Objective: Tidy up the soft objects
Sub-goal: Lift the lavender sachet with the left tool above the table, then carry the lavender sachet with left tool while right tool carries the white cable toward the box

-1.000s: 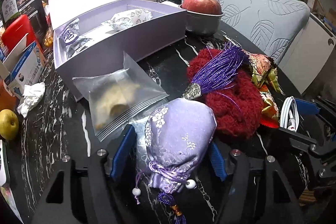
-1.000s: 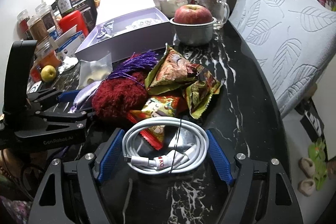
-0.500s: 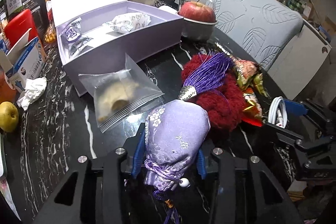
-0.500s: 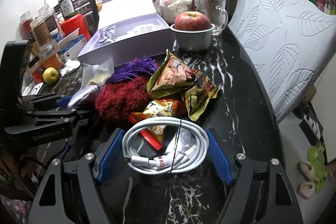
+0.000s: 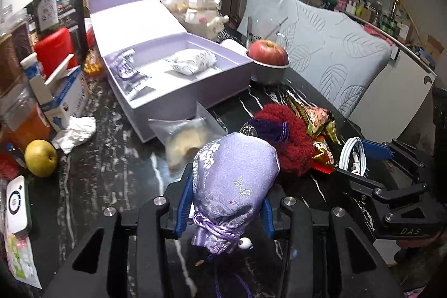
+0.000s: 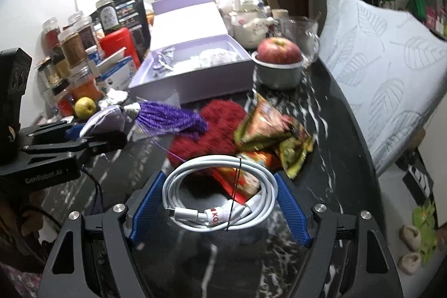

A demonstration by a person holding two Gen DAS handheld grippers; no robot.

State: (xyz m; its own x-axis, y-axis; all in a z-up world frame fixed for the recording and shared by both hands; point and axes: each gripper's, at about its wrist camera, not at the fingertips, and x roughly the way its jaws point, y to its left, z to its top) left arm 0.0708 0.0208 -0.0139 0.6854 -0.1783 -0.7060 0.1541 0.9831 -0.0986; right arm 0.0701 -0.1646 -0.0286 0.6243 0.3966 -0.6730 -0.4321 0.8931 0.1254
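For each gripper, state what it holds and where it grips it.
Left gripper: lavender pouch, pinched across its body. Right gripper: open around the white cable coil, not gripping.

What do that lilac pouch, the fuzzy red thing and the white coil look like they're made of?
Lilac pouch: probably satin brocade, since it has a soft sheen and woven pale flowers, with a cord tying its neck. The left gripper squeezes it.
Fuzzy red thing: likely chenille or plush yarn, matte and shaggy.
White coil: a smooth, glossy plastic-sheathed cable between the right gripper's fingers.
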